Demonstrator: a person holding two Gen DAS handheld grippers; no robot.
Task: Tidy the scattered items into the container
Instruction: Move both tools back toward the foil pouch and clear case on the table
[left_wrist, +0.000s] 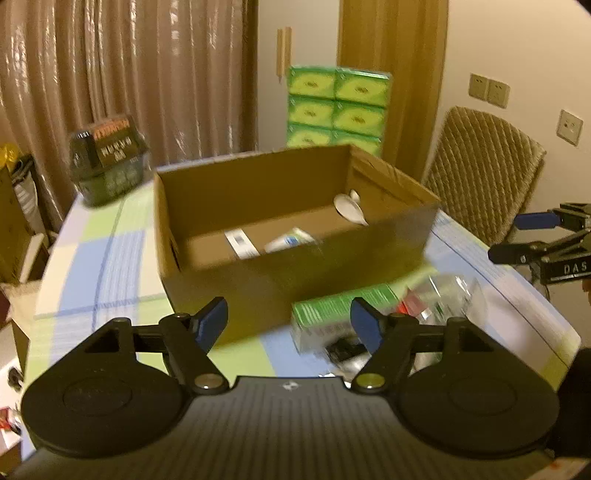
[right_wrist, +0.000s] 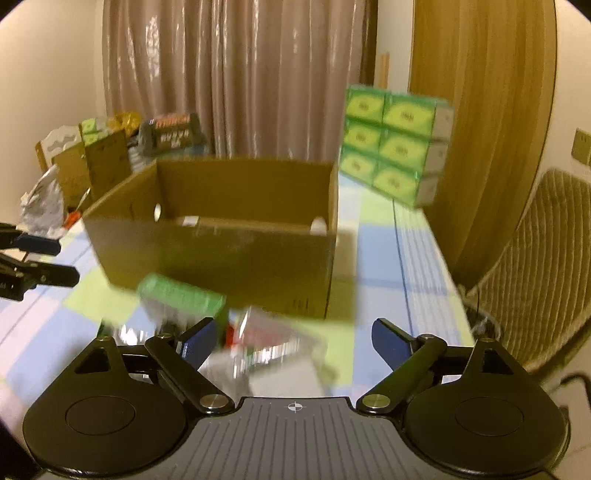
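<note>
- My left hand-held gripper (left_wrist: 289, 324) stands released, its blue-padded fingers spread with nothing pressed between them; black plastic arms and round hubs frame the view.
- My right hand-held gripper (right_wrist: 293, 341) is released as well, jaws wide, hanging over the blurred packet without its pads touching it.
- The cardboard box (left_wrist: 295, 266) sits in the middle of the desk (left_wrist: 107, 266), open-topped, plain brown, with straight corrugated walls.
- Inside it I see a white scoop (left_wrist: 350, 208) with a rounded bowl near the far right corner, a soft white tube (left_wrist: 291, 240) lying on the floor of the box, and a flat white card or carton (left_wrist: 242, 243) beside the tube; its print is too blurred to read.
- In front of the box, on the desk, lies a green rectangular carton (left_wrist: 332, 314) with pale sides, tilted; its lettering is unreadable.
- Just beside the carton lies a clear, shiny plastic packet (left_wrist: 439, 299) with red and silver parts, crinkled and glossy.
- The desk wears a smooth cloth in blue, green and white checks.
- At the far left corner of the desk stands a dark shrink-wrapped pack (left_wrist: 109, 158) with orange and white writing that I cannot make out.
- Behind the box rises a stack of green boxes (left_wrist: 338, 107) with yellow oval labels.
- A woven wicker chair (left_wrist: 480, 170) stands at the right, by glossy brown curtains (left_wrist: 129, 74).
- The right gripper's body shows the letters "DAS" in the left view.
</note>
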